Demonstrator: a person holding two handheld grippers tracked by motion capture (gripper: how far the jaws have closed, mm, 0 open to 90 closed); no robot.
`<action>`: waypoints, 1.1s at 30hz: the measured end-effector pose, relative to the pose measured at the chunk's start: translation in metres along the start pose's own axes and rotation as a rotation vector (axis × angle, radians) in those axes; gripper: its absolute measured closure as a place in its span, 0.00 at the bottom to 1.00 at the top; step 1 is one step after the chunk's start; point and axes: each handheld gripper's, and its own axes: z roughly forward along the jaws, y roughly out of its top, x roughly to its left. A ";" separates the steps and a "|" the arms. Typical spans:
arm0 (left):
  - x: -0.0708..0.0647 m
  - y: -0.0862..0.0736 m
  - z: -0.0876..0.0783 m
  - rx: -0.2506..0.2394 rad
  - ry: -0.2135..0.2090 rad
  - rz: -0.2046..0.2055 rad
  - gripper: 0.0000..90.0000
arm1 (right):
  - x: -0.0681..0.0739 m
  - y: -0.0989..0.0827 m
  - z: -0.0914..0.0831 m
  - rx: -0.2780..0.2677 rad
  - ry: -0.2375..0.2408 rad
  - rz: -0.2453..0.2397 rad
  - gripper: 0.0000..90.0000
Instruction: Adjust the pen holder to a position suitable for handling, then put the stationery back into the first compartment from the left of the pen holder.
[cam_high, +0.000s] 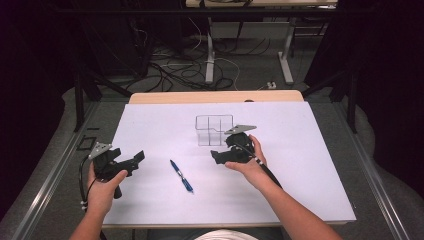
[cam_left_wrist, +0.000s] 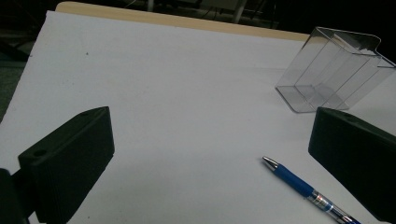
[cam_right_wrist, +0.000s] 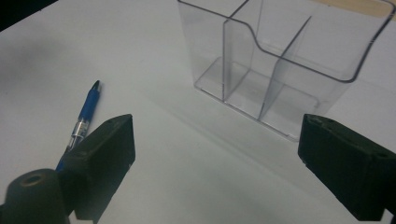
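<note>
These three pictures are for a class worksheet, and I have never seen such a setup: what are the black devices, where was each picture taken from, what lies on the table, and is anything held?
A person sits at a white-topped table holding a black two-jaw tool in each hand: the left tool and the right tool. The high view looks down from above. The other two come from a camera riding on each tool, so the black blocks at the bottom are its own jaws. On the table lie a blue ballpoint pen and a clear plastic organiser with compartments, standing empty. Both tools are open and hold nothing.
</note>
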 end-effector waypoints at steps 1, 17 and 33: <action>0.000 0.000 0.000 0.000 0.001 -0.003 0.00 | 0.002 0.000 0.001 0.006 0.009 -0.004 0.15; -0.002 0.002 0.002 0.004 -0.013 -0.026 0.00 | 0.026 -0.004 0.016 0.011 0.107 -0.044 0.33; -0.001 0.001 0.001 0.008 -0.010 -0.031 0.01 | 0.052 -0.005 0.029 0.160 0.131 0.012 0.38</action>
